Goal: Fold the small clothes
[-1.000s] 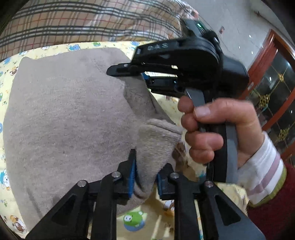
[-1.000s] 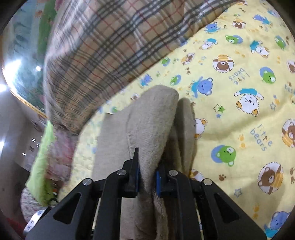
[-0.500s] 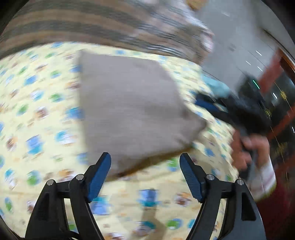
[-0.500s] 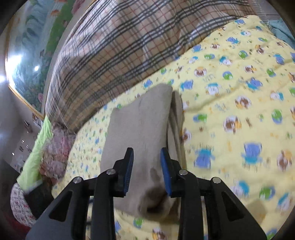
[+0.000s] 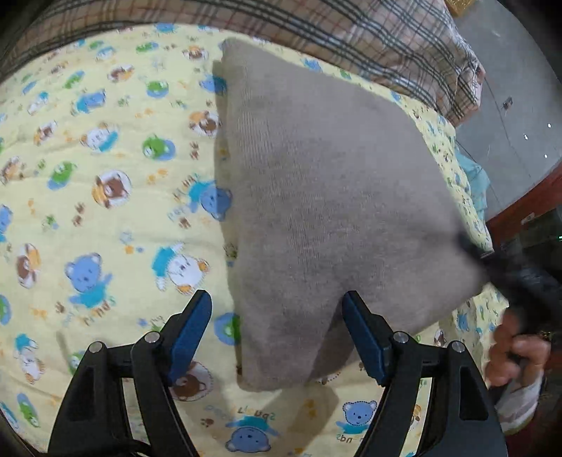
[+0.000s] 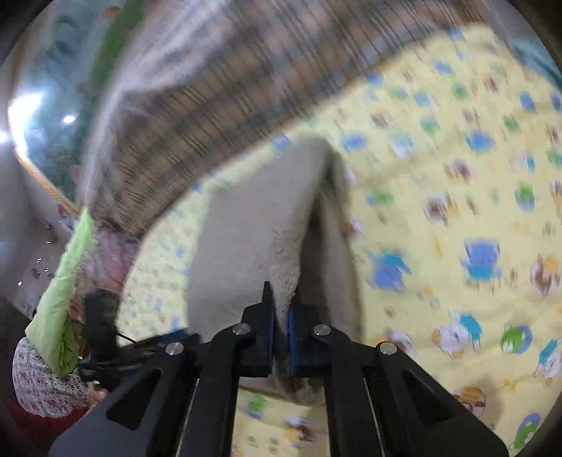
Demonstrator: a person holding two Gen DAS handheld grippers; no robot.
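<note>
A folded beige knit garment [image 5: 326, 182] lies on the yellow cartoon-bear blanket [image 5: 98, 175]. My left gripper [image 5: 277, 334] is open, its blue pads apart on either side of the garment's near corner, not gripping. My right gripper [image 6: 280, 334] is shut on the garment's edge [image 6: 253, 232] and holds that corner lifted. The right gripper and the hand on it show blurred at the right edge of the left wrist view [image 5: 523, 281].
A plaid quilt [image 5: 316, 24] is bunched along the far side of the blanket; it also shows in the right wrist view [image 6: 217, 91]. A green cloth [image 6: 66, 288] and floral fabric [image 6: 38, 383] lie at the left. A wooden cabinet [image 5: 527, 207] stands beyond the bed edge.
My left gripper let go of the garment, opened wide and drew back. My right gripper opened slightly, then shut again on the garment's edge and moved, blurring its view.
</note>
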